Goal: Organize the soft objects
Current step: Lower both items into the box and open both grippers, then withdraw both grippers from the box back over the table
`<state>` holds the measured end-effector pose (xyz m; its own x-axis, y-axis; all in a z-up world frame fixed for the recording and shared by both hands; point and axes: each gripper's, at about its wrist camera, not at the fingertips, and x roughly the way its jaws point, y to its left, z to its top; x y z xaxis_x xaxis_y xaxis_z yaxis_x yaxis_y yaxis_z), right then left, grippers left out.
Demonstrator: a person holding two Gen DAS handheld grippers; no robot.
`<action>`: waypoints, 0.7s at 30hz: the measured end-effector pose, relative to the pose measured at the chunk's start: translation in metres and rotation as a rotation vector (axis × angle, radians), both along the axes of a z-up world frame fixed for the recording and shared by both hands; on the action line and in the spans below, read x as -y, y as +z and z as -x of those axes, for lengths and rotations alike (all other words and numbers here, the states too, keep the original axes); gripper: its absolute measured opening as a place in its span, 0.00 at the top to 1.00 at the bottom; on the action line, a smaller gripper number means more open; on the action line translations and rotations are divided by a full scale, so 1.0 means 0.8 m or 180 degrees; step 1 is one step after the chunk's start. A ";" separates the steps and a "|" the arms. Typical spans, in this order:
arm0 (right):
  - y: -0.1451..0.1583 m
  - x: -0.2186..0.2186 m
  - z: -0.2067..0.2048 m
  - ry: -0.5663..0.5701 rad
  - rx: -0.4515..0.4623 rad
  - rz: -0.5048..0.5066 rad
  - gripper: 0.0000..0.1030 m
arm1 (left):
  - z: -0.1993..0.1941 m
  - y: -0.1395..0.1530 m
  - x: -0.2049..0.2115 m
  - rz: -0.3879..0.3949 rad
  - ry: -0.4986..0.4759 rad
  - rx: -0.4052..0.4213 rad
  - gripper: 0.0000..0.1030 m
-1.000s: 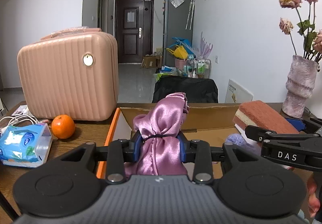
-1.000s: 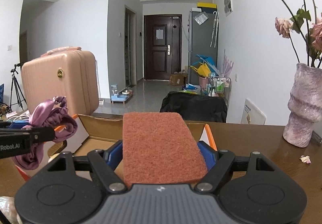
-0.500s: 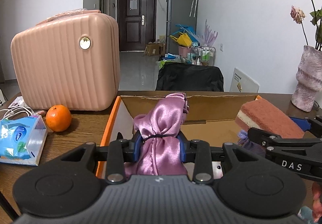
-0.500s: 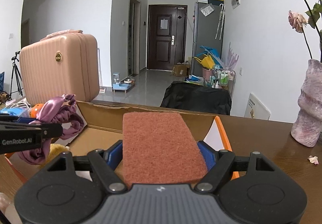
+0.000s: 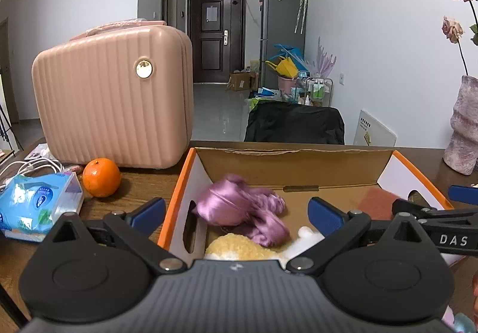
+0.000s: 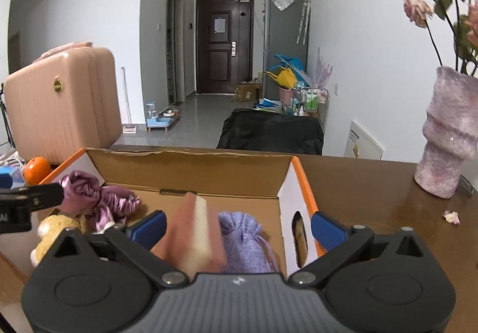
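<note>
An open cardboard box [image 5: 286,162] with orange rims [image 6: 191,164] stands on the brown table. My left gripper [image 5: 237,212] is open above its left part. The purple satin scrunchie [image 5: 239,207] lies loose in the box, blurred, and shows in the right wrist view [image 6: 95,198]. My right gripper [image 6: 237,227] is open above the box's right part. The red-brown sponge [image 6: 194,234] is blurred and tilted between its spread fingers, free of them, beside a lilac knit pouch [image 6: 243,238]. A yellow plush toy [image 5: 239,246] lies in the box too.
A pink hard case [image 5: 116,99] stands at the back left with an orange [image 5: 101,177] and a blue tissue pack [image 5: 38,204] in front of it. A mauve vase [image 6: 451,135] with dried roses stands at the right. A petal [image 6: 451,216] lies on the table.
Both grippers have opened. The scrunchie has dropped from the left gripper into the box, and the sponge has left the right gripper and tips down into the box.
</note>
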<state>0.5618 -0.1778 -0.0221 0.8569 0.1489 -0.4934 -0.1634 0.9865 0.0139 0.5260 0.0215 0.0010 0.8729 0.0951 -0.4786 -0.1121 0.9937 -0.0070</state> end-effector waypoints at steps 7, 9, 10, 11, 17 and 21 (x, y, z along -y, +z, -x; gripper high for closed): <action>0.001 0.005 0.005 -0.0002 0.0021 -0.0053 0.00 | 0.001 0.001 -0.004 0.0032 0.0050 -0.0013 0.00; 0.004 0.005 0.006 -0.0013 0.0037 -0.0051 0.00 | 0.002 0.001 -0.005 0.0040 0.0053 -0.0006 0.00; 0.004 0.005 0.007 -0.0020 0.0047 -0.0053 0.00 | 0.002 0.002 -0.005 0.0045 0.0057 -0.0007 0.00; 0.005 0.006 0.007 -0.0024 0.0054 -0.0058 0.00 | 0.002 0.002 -0.006 0.0049 0.0058 -0.0008 0.00; 0.008 0.007 0.013 -0.0060 0.0085 -0.0080 0.00 | 0.007 0.005 -0.008 0.0083 0.0070 0.0025 0.00; 0.011 0.010 0.022 -0.0070 0.0135 -0.0075 0.00 | 0.014 0.009 -0.010 0.0105 0.0067 0.0071 0.00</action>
<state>0.5443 -0.1860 -0.0131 0.8801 0.1410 -0.4533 -0.1426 0.9893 0.0308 0.5151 0.0292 0.0086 0.8813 0.0981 -0.4623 -0.1324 0.9903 -0.0423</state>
